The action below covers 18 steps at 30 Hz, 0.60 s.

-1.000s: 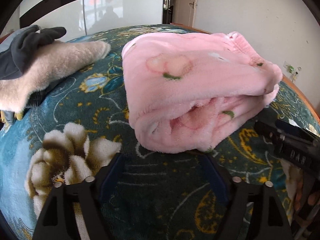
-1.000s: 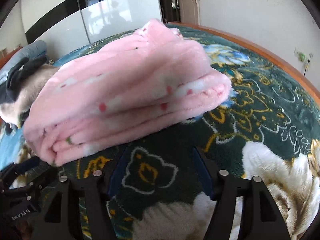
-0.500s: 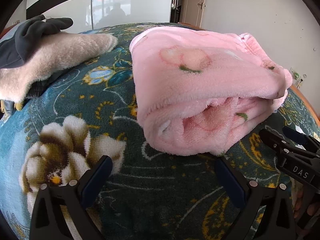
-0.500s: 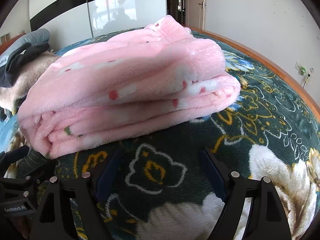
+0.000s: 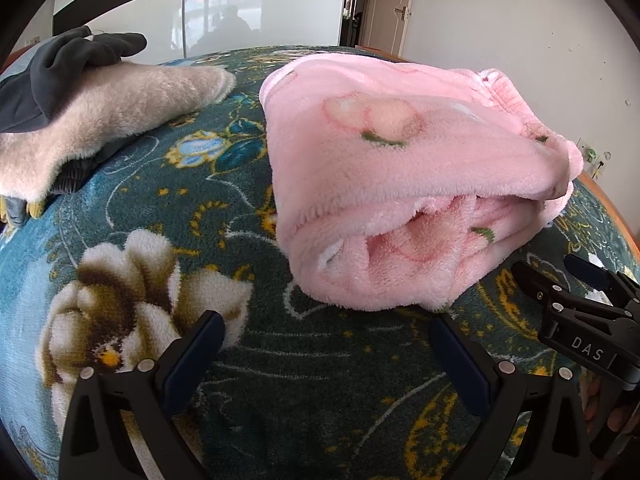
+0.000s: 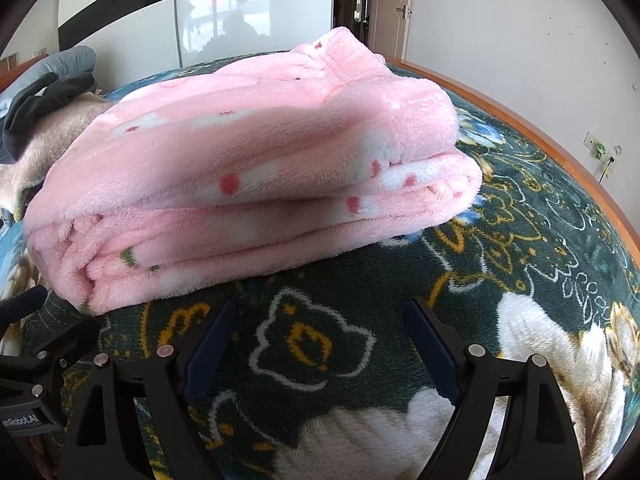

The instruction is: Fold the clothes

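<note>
Bedspread (image 5: 280,380) bare between both grippers' fingers: left gripper (image 5: 326,344) now spread wide, right gripper (image 6: 320,328) opening, pink garment (image 5: 400,184) released just ahead, fold looks done.

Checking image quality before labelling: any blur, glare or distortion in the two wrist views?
Left wrist: sharp, strong fisheye bending, dark corner vignette, window glare behind the pink garment. Right wrist: same bending, soft shadow across the garment top, socket wall bright.

A pink fleece garment (image 5: 384,168) with a peach-and-leaf print lies folded into a thick, several-layered bundle on the floral bedspread (image 5: 168,208). Its rounded fold faces left, its open layered edges face near, and a ribbed cuff (image 6: 340,50) shows at the far end.
</note>
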{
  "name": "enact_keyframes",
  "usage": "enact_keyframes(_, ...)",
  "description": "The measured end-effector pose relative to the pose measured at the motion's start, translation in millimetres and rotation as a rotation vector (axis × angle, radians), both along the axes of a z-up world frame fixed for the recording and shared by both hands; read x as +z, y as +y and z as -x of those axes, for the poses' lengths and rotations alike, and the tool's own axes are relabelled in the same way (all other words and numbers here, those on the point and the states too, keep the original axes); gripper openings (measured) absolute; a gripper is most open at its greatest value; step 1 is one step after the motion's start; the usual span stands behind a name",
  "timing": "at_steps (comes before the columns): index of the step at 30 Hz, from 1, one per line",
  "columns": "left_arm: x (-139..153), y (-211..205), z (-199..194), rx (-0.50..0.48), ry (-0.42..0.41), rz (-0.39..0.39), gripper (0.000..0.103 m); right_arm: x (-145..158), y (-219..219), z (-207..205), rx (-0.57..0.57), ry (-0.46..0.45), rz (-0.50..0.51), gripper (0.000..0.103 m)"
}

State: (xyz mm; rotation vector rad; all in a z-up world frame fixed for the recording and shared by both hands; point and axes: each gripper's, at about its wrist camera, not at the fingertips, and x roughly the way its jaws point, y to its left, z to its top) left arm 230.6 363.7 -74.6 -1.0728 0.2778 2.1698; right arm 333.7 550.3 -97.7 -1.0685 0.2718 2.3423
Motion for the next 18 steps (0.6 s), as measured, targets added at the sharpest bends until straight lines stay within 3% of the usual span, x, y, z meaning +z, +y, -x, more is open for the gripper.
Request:
enact_keyframes(14, 11, 1, 5, -0.004, -0.003, -0.005, 0.103, 1, -4, -3, -0.009, -0.006, -0.008, 0.090)
enact_keyframes(18, -5, -2, -13, -0.003, -0.001, -0.003, 0.103, 3, -5, -3, -0.010, -0.008, -0.011, 0.090)
